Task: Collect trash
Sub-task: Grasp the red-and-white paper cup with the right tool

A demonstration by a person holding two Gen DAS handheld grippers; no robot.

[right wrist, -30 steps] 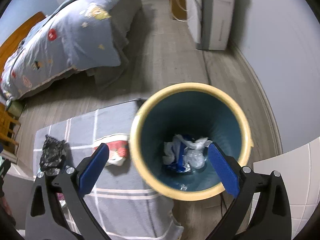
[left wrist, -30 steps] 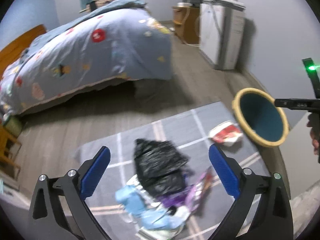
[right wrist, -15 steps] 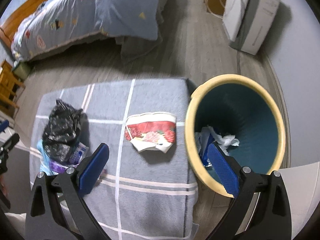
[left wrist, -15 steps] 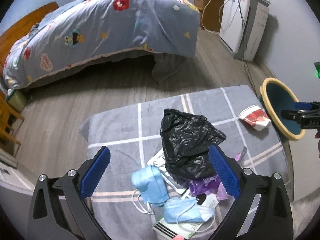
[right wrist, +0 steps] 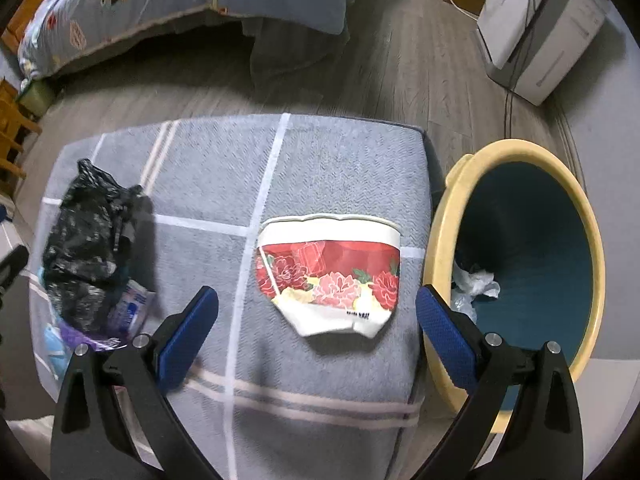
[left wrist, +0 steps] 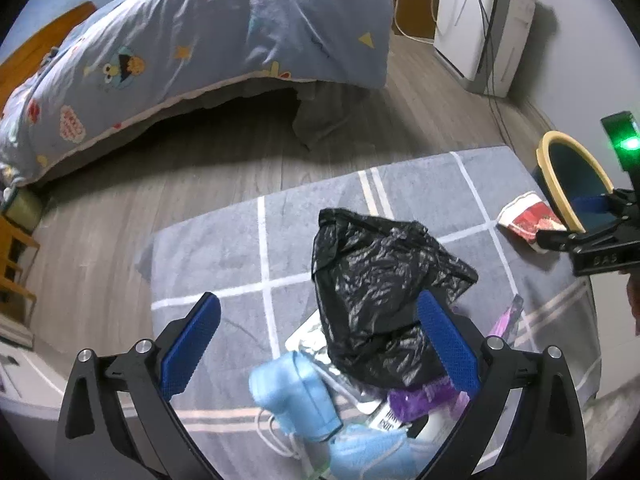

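Here, by item:
Support: grey cloth-covered surface (right wrist: 340,160) with pale grid lines, standing on a wood floor (right wrist: 380,72).
Left hand-held gripper (left wrist: 318,344): released, jaws spread wide and empty, above the trash pile at the surface's left end.
Right hand-held gripper (right wrist: 316,340): released, jaws spread wide and empty, above the flattened paper cup.
Paper cup (right wrist: 330,276): crushed flat, white with red flower print, lying near the surface's right edge, just beside the bin.
Black plastic bag (left wrist: 380,280): crumpled, resting on top of the pile at the left end.
Face masks (left wrist: 296,396): light blue, at the near edge of the pile, partly under the bag.
Purple wrapper (left wrist: 424,398): tucked under the bag's near side.
Bin (right wrist: 444,256): dark teal inside with a yellow rim, on the floor against the surface's right edge, holding white crumpled trash (right wrist: 476,284).
Background: bed (left wrist: 200,40) with a blue patterned duvet; white appliance (right wrist: 536,28) by the wall.
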